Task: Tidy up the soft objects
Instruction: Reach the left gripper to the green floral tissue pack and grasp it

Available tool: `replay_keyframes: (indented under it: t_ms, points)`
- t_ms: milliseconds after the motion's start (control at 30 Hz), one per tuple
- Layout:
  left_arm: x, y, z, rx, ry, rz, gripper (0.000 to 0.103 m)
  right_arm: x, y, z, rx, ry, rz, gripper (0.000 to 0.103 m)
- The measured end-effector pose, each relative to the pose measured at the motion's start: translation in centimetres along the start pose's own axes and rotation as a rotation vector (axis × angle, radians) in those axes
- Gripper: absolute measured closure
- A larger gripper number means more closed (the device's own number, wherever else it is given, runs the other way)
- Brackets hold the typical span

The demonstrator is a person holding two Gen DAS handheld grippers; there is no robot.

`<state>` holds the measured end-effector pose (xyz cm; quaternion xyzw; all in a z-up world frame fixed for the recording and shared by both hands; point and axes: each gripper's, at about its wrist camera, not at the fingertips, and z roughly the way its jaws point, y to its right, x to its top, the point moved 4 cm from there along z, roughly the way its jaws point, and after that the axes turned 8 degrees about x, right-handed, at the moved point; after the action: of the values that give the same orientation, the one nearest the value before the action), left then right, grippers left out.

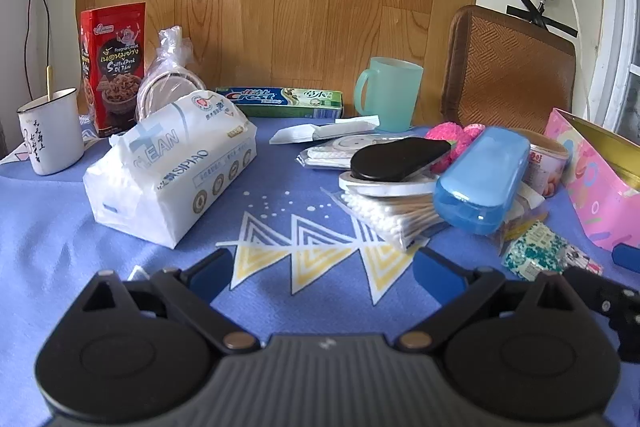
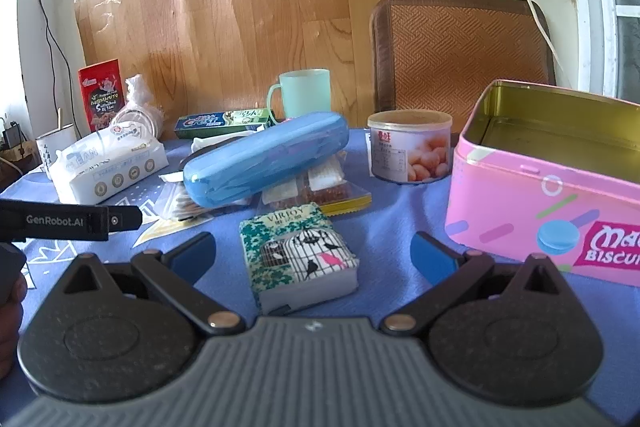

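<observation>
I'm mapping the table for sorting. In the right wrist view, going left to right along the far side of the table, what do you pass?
Red snack pouch → large tissue pack → toothpaste box → green mug → can → pink biscuit tin.

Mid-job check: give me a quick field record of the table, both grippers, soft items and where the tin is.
left gripper: open, holding nothing, over bare tablecloth
right gripper: open, small tissue pack between its fingers, not gripped
large tissue pack: lying left of centre, untouched
cotton swabs: bagged, under the blue case
pink puffs: behind the case, partly hidden
pink biscuit tin: lid off, looks empty, right of the small pack
</observation>
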<state>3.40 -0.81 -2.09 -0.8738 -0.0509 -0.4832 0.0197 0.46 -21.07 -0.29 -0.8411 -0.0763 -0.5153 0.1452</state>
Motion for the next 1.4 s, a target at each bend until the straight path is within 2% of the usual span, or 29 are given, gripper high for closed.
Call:
replay_keyframes:
  t_ms: [267, 767, 933, 1133, 1400]
  points:
    - [0.1, 0.1, -0.3, -0.012, 0.034, -0.003, 0.003, 0.0, 0.0, 0.2, -0.002, -0.014, 0.000, 0.000]
    - [0.0, 0.2, -0.3, -0.024, 0.023, 0.013, 0.002, -0.2, 0.1, 0.8, 0.015, -0.049, 0.012, 0.000]
    - [0.0, 0.5, -0.2, -0.088, -0.024, 0.016, 0.002, -0.4, 0.1, 1.7, 0.026, -0.117, 0.018, 0.000]
    - [-0.7, 1.8, -0.9, -0.266, -0.119, -0.060, 0.003, -0.8, -0.5, 2.3, 0.029, -0.170, -0.019, 0.000]
    - [-0.9, 4.3, -0.9, -0.326, -0.216, -0.039, 0.006, -1.2, -1.0, 2.1, 0.034, -0.222, -0.098, 0.000]
